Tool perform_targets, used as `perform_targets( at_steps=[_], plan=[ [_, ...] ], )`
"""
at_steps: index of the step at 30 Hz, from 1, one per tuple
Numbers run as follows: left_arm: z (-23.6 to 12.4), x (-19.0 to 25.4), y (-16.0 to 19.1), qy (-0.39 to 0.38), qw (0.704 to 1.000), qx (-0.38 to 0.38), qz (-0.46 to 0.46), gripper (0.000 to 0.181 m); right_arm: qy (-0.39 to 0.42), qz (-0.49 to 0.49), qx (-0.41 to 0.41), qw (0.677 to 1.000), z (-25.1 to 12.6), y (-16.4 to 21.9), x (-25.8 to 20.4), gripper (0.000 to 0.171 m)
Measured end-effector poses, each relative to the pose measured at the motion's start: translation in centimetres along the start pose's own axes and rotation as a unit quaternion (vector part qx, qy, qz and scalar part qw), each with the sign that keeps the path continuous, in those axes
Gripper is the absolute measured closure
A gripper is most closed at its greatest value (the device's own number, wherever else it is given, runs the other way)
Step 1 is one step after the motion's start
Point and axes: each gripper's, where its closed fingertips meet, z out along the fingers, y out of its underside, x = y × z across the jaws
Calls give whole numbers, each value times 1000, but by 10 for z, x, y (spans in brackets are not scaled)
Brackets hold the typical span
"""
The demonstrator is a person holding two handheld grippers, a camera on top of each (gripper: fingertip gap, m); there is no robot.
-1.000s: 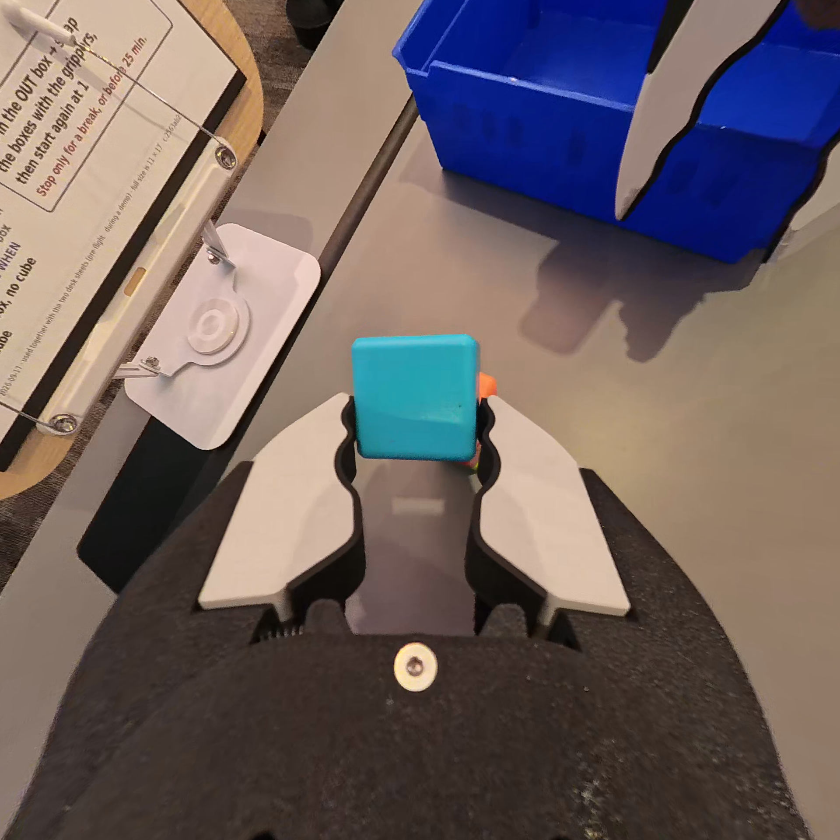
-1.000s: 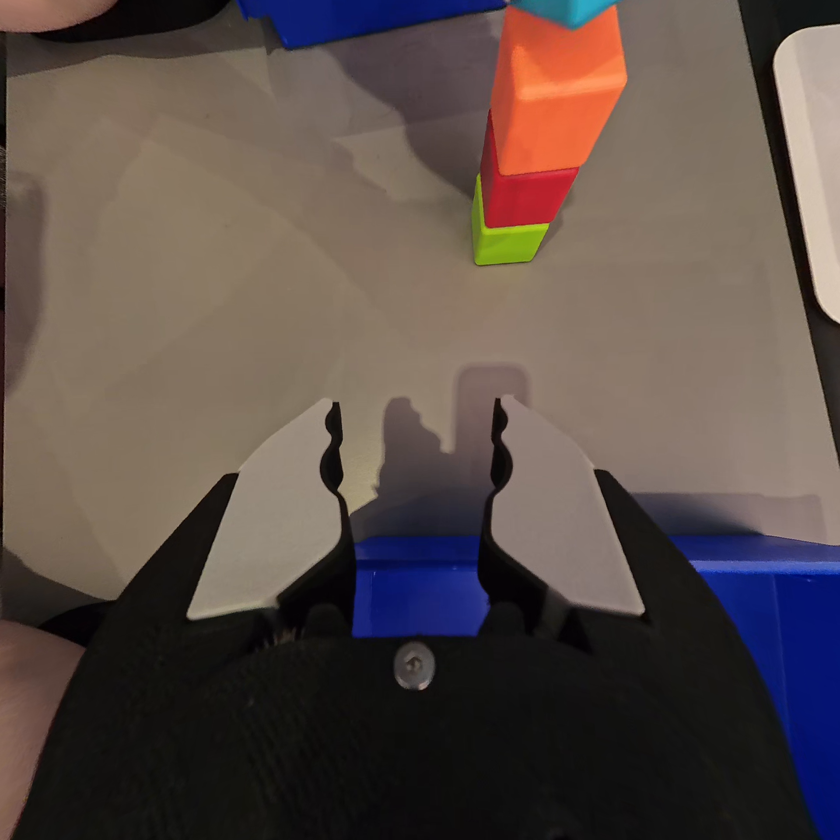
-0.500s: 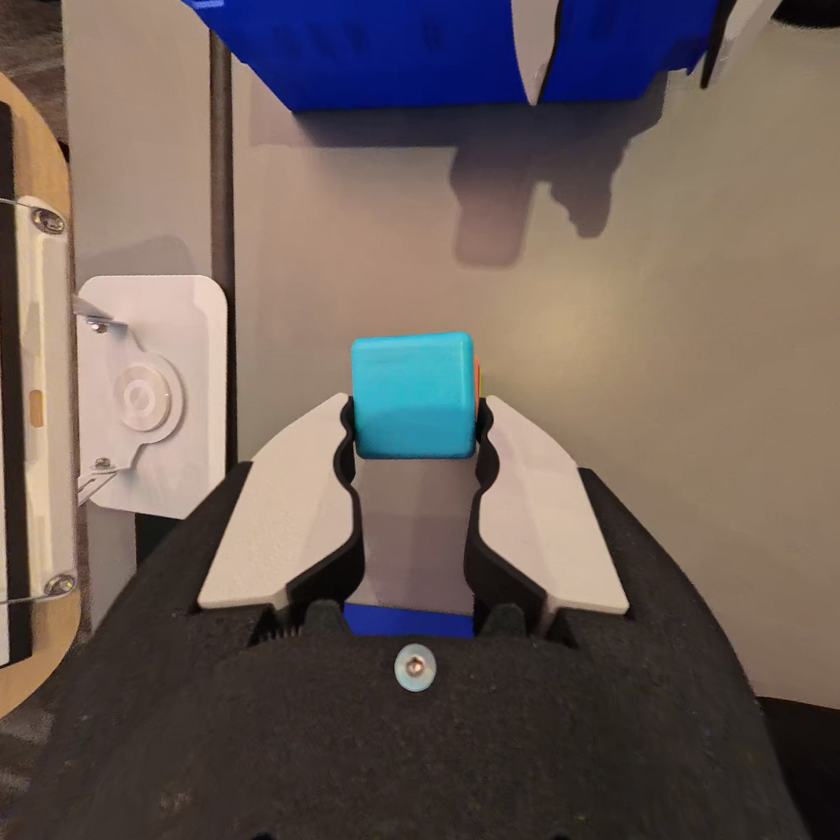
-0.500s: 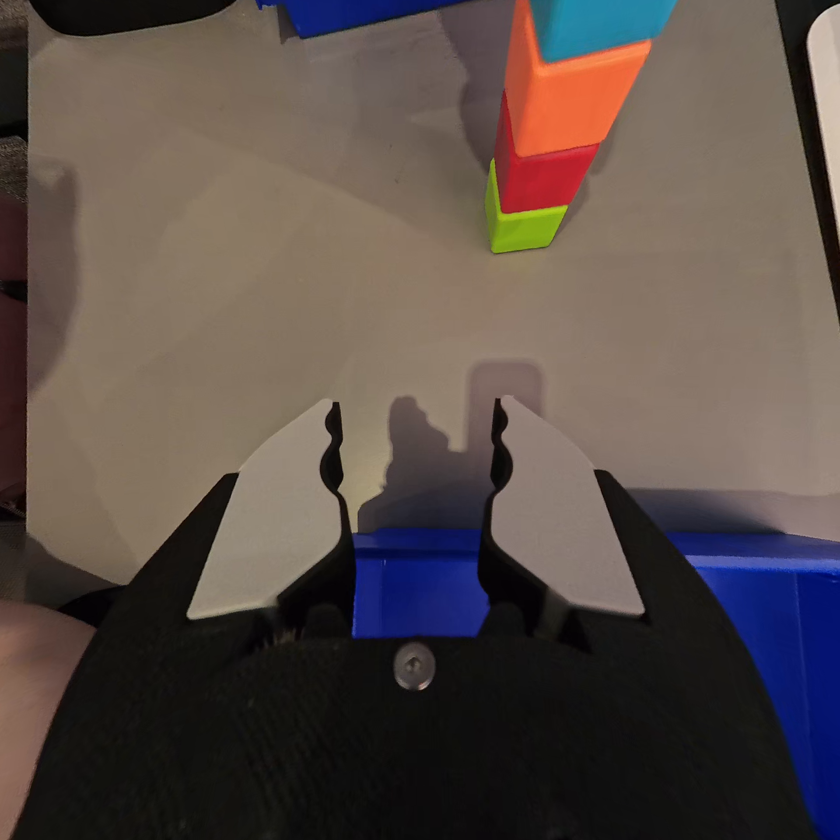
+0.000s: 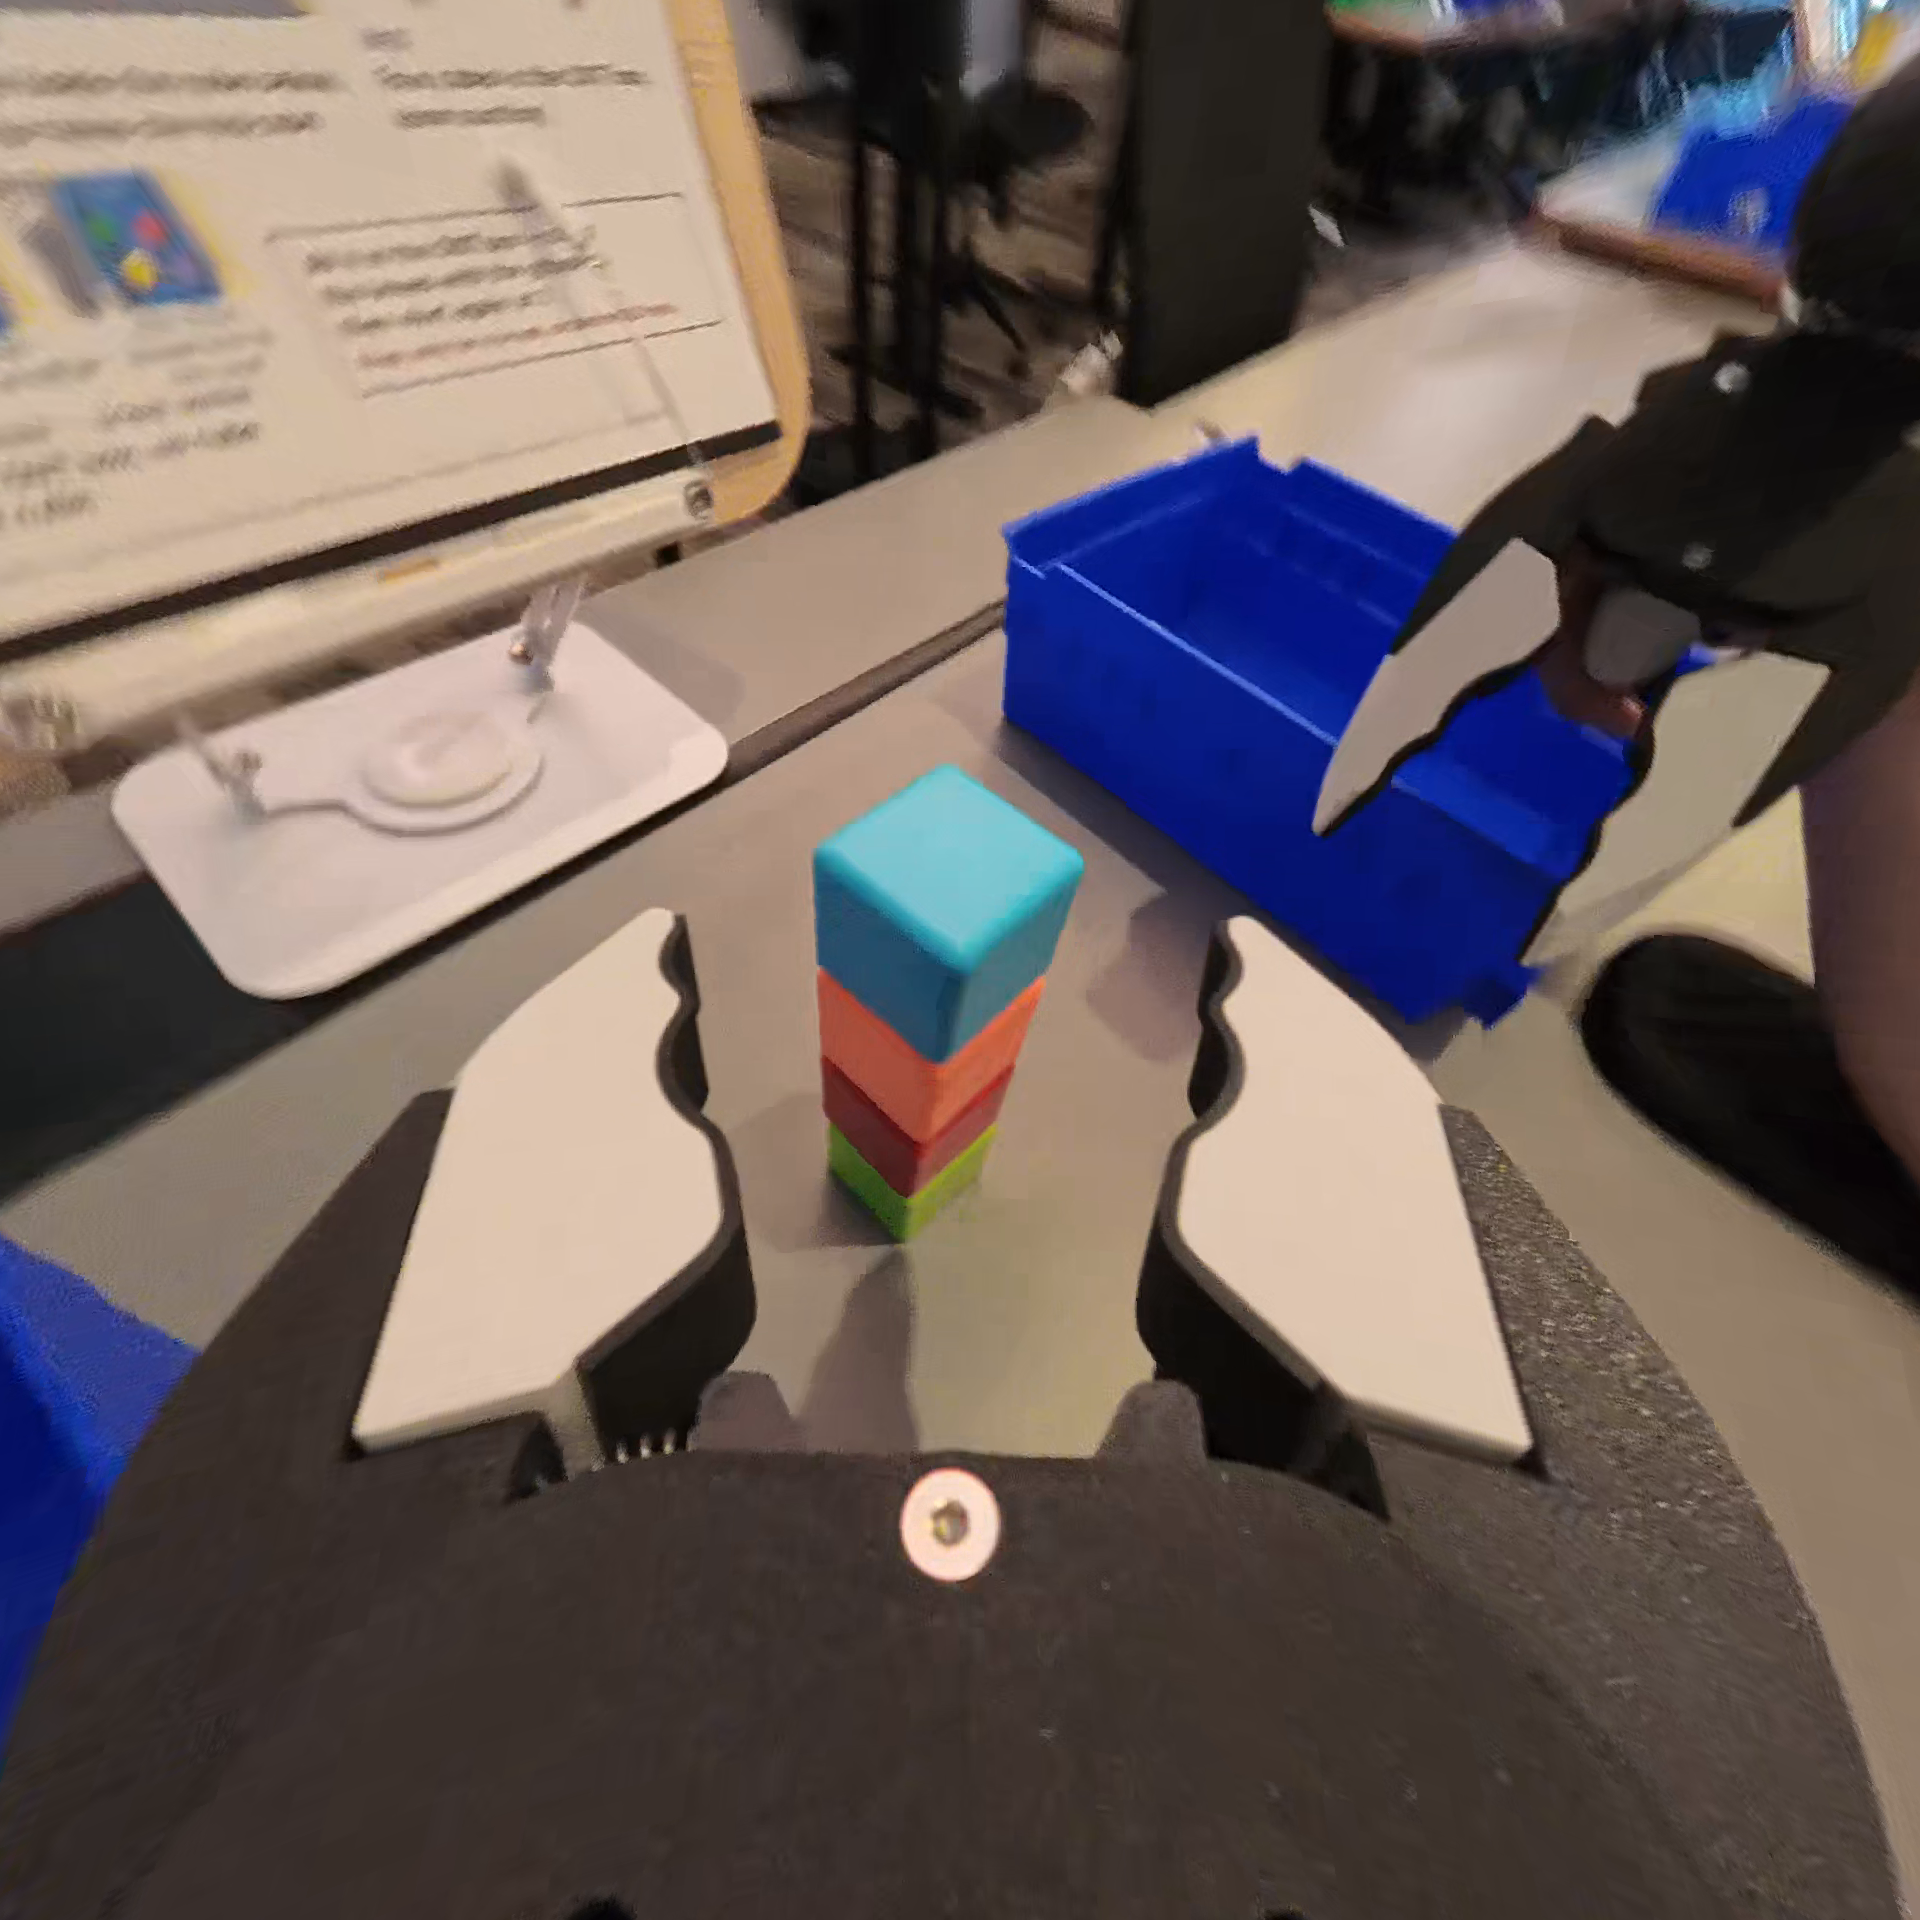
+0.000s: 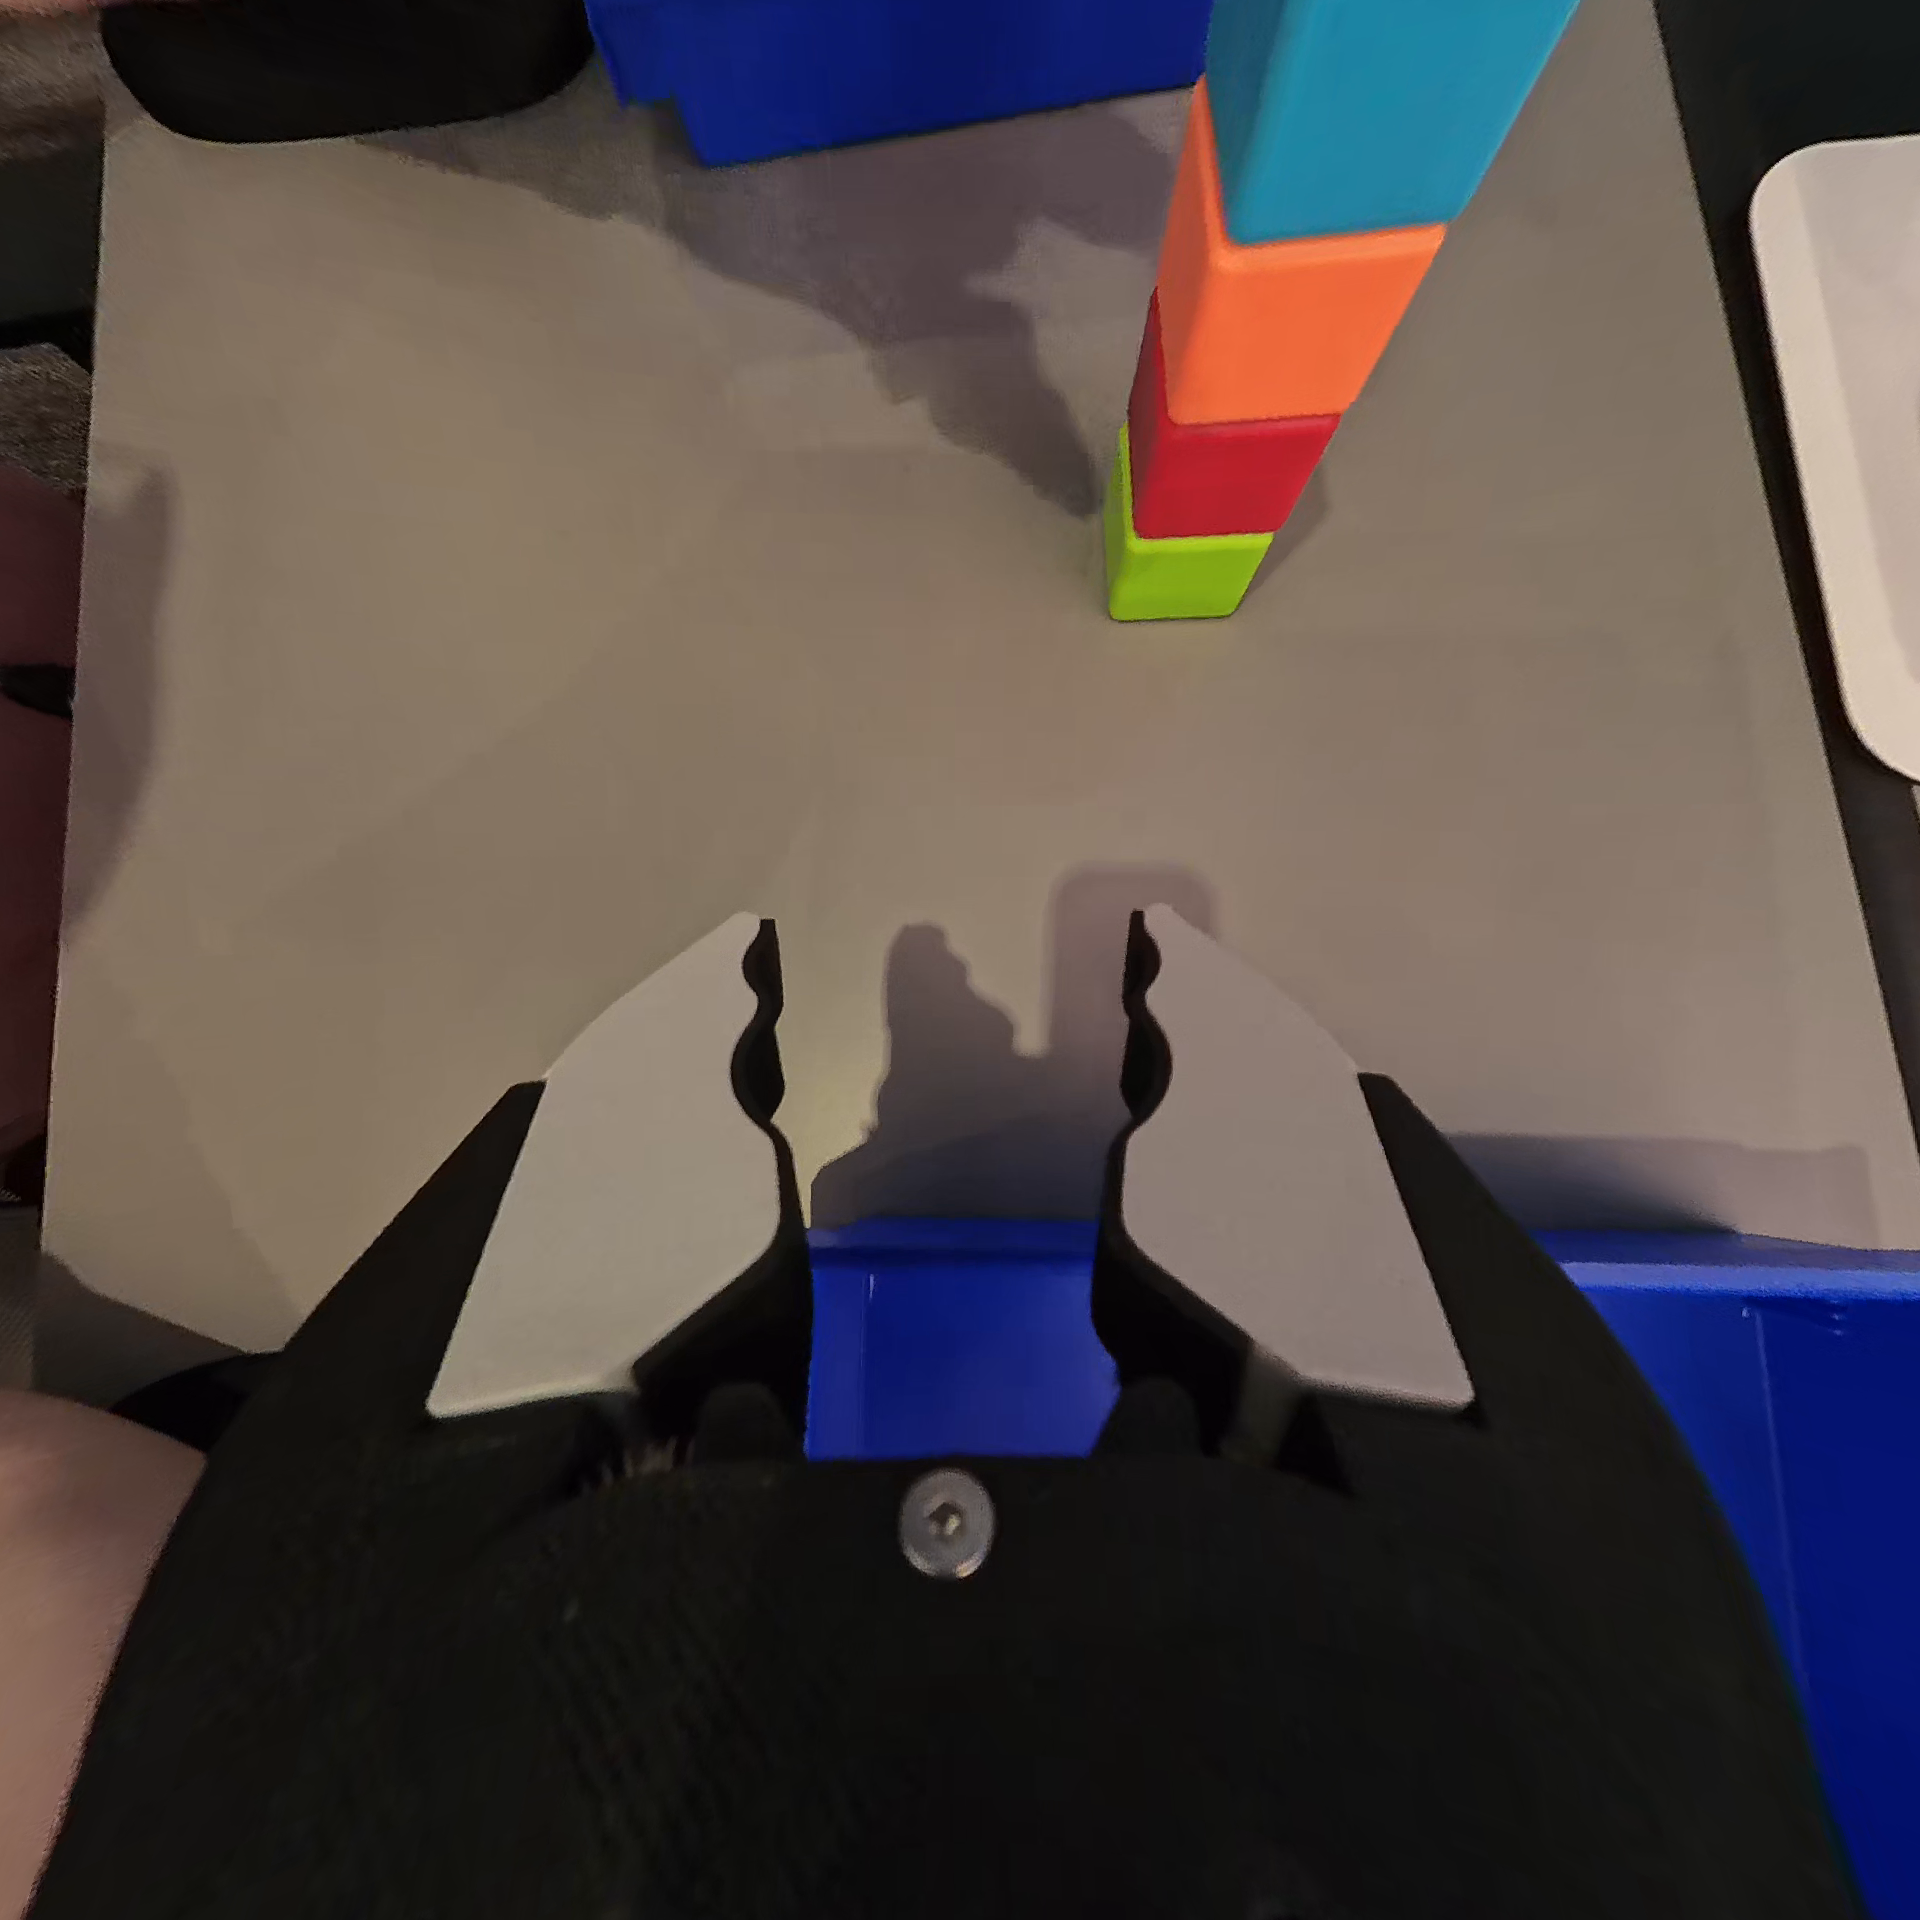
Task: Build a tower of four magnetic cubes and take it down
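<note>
Tower (image 5: 930,1023) stands between spread left tongs (image 5: 948,940) (untouched); right tongs (image 6: 948,920) apart.

You had a gray table (image 5: 1299,1226) in front of you. A blue bin (image 5: 1226,665) sat on it, open at the top, and nothing showed inside it. A second blue bin (image 6: 966,73) was at the far side of the table in the right wrist view. A white stand base (image 5: 416,800) with a round part in the middle lay flat at the table's left edge. Thin metal wires rose from it. They held up a big board with a printed sheet (image 5: 343,281) that leaned back. Far behind, the room was dark and blurry, with black poles (image 5: 1216,187).
</note>
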Motion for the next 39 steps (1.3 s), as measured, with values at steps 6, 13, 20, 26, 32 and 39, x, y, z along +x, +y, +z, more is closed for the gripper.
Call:
perform_targets(
  at_steps=[6,13,20,26,32,39],
  plan=[
    [28,-5,46,-97,994,53,-13,84,4,-8,-8,1000,1,-2,-3,106],
    [70,-15,64,-132,990,36,-30,85,17,-13,11,1000,-9,-6,-4,106],
    [77,-14,62,-85,995,44,-19,110,39,-15,37,998,-15,-12,5,106],
    [56,32,76,30,999,18,13,110,43,-27,50,997,-12,-24,7,106],
    [38,53,81,65,997,37,10,104,39,-38,49,997,-5,-31,4,106],
    [26,53,81,45,995,91,13,114,47,-46,62,996,3,-45,0,106]
  ],
)
